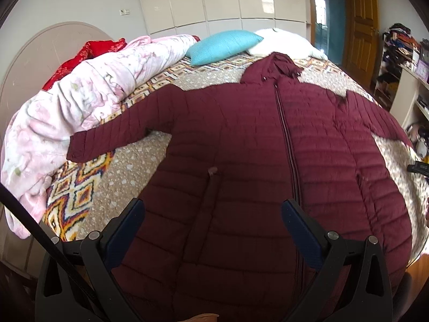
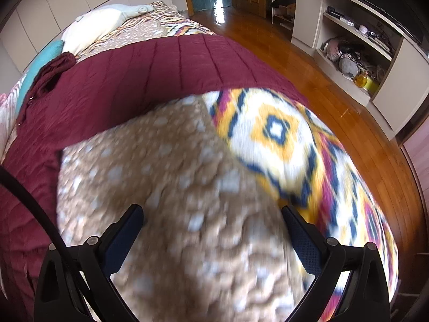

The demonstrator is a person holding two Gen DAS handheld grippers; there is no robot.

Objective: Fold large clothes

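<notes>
Left gripper point(image 1: 211, 212) wide and empty above the maroon coat point(image 1: 241, 139); right gripper point(image 2: 213, 217) also wide.
Coat lies flat, sleeves spread, on the bed point(image 1: 123, 166), likely ready for the first fold.

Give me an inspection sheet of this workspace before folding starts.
Surface: bed with patterned bedspread.
Job's things: maroon quilted jacket laid flat, front up, zipper closed, sleeves spread.
Clutter: pink quilt bunched at one side, turquoise pillow, white pillow, red cloth.
Grippers: left tool open over the jacket; right tool open over the bedspread, holding nothing.
Cables: black cable beside each tool.
Surroundings: wardrobes, wooden floor, cluttered shelves.
</notes>
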